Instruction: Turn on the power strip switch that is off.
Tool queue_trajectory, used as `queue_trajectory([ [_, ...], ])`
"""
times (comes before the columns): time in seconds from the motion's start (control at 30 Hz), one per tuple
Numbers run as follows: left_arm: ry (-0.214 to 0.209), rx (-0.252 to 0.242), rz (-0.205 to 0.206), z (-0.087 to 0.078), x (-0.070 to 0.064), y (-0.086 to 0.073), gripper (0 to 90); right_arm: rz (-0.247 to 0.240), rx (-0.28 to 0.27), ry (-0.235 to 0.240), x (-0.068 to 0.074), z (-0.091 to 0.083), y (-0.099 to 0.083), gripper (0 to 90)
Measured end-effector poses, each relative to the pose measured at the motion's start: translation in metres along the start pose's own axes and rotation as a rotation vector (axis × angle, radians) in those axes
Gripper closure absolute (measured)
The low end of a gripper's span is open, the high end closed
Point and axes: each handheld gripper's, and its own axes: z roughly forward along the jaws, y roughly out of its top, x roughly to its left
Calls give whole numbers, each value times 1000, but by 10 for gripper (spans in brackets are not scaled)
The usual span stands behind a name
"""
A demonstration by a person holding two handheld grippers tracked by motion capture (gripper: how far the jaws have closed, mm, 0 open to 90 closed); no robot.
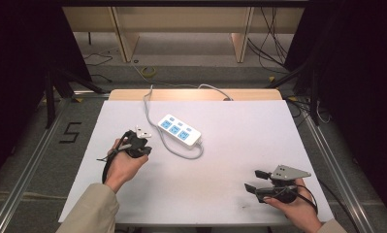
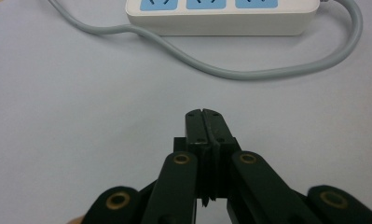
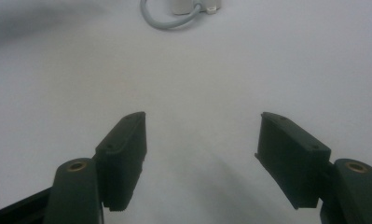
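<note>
Covering most of the scene, a white tabletop (image 1: 220, 184). Lying left of centre toward the far side, a white power strip (image 1: 180, 129) with three blue sockets, its grey cord (image 1: 184, 154) looping along the near side and trailing off over the far edge. Just left of the strip, a white plug (image 1: 142, 131), right beside the tip of the left tongs (image 1: 134, 137). Held low at the left in a hand (image 1: 125, 165), left tongs pressed fully closed with nothing between the jaws, aimed at the strip. Resting at the near right corner, well apart from the strip, right tongs (image 1: 254, 180) spread wide open and empty.
</note>
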Motion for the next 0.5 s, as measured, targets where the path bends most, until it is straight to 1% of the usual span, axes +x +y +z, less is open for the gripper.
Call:
queue_trajectory([
  [0.37, 3, 18, 3, 4, 5, 6, 898, 0, 1, 0, 0, 0, 0, 337],
  [0.5, 5, 21, -2, 6, 6, 8, 898, 0, 1, 0, 0, 0, 0, 337],
])
